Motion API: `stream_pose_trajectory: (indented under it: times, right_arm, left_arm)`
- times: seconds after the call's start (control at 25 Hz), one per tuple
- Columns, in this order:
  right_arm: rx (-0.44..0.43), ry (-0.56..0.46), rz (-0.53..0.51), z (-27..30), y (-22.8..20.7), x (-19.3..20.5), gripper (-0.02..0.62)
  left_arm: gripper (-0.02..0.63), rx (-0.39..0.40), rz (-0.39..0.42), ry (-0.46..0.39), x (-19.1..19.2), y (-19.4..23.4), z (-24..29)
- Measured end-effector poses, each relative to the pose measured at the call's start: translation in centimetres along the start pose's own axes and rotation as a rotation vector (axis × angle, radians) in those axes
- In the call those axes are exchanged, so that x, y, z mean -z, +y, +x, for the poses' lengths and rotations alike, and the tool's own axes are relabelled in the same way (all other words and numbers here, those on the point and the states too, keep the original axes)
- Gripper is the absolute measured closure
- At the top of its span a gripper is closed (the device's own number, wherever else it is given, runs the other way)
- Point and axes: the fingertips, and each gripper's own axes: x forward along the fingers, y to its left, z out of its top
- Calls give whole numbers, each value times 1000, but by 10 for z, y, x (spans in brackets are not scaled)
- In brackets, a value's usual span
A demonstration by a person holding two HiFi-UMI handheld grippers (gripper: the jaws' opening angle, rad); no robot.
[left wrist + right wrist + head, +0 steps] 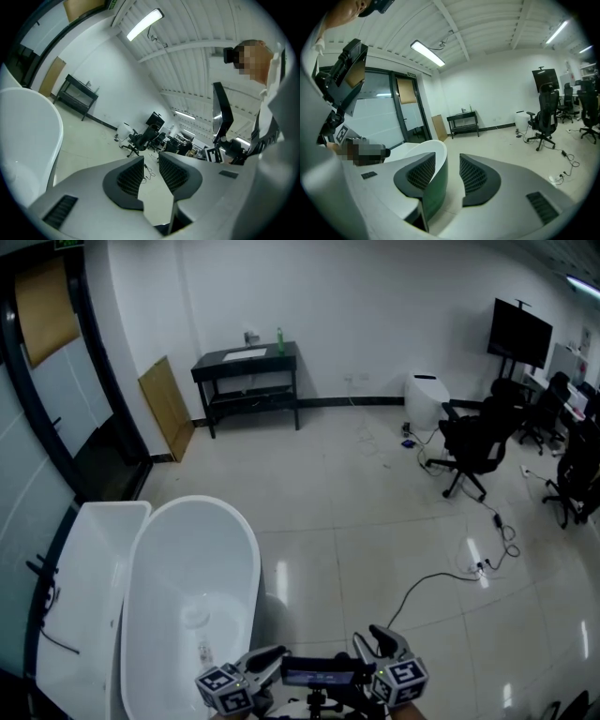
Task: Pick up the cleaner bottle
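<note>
Standing far beyond left gripper (pixel 265 659) and right gripper (pixel 380 641): cleaner bottle (pixel 279 337) on table (pixel 283 357).

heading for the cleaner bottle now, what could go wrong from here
1. The thin black cable snakes over the glossy tiled floor ahead on the right; a foot could catch it.
2. The white oval bathtub sits close on the left; the open, empty left tongs might bump its rim.
3. The slim green cleaner bottle stands upright on the far black table; an off-centre grip could tip it.
</note>
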Motion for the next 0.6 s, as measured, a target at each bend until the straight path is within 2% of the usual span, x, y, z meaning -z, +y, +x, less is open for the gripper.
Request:
stream_pose_trajectory:
  times: [0.16, 0.36, 0.6]
  right_arm:
    - [-4, -31, -5, 33, -55, -55, 430]
    - [-17, -36, -81, 78, -110, -116, 430]
    - [-25, -37, -72, 119, -146, -157, 430]
  left_arm:
    - [506, -46, 53, -43, -52, 21, 63]
    - [506, -85, 135, -119, -133, 49, 134]
    - [506, -118, 192, -111, -179, 73, 187]
